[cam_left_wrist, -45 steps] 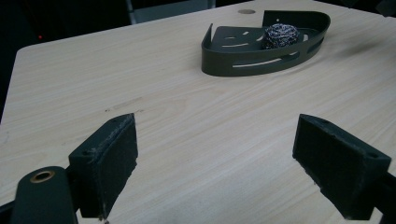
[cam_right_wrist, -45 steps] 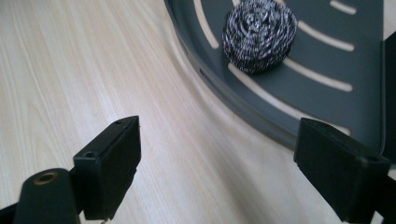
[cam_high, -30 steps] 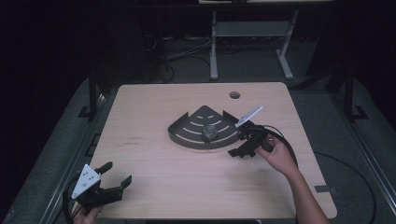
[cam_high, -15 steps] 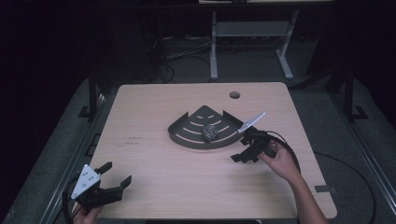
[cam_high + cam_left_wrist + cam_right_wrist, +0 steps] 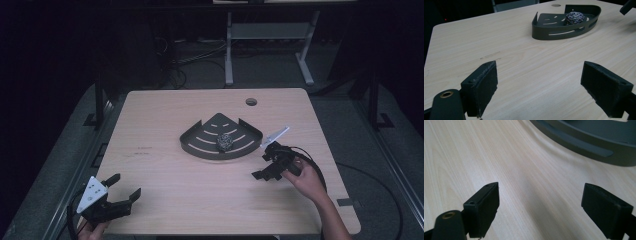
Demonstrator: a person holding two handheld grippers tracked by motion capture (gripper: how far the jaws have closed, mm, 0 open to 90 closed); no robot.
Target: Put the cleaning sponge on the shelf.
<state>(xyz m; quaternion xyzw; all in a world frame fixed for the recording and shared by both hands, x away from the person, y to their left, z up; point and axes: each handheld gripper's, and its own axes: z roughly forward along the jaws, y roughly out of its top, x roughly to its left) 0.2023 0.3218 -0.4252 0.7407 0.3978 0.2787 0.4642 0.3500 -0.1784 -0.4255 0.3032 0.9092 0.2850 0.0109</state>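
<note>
A dark fan-shaped slotted tray [image 5: 200,142] lies at the middle of the wooden table, with a crumpled metal scouring ball [image 5: 224,142] in it. My right gripper [image 5: 263,165] stands open just right of the tray's front corner, low over the wood, nothing between its jaws. The right gripper view looks over bare wood at the tray wall [image 5: 596,147] close ahead. My left gripper [image 5: 125,185] is open at the table's front left corner, far from the tray. Its own view has the tray [image 5: 554,31] and ball [image 5: 574,18] far ahead, and the right gripper's tip [image 5: 627,6] at the top right.
A round cable hole [image 5: 251,101] sits near the table's far edge. Behind the table stand a metal frame [image 5: 229,55] and floor cables. A small dark mark [image 5: 144,150] is on the wood left of the tray. Bare wood lies between the two grippers.
My right gripper has drawn back a little from the tray, toward the front right. The left gripper, the tray and the ball have stayed where they were.
</note>
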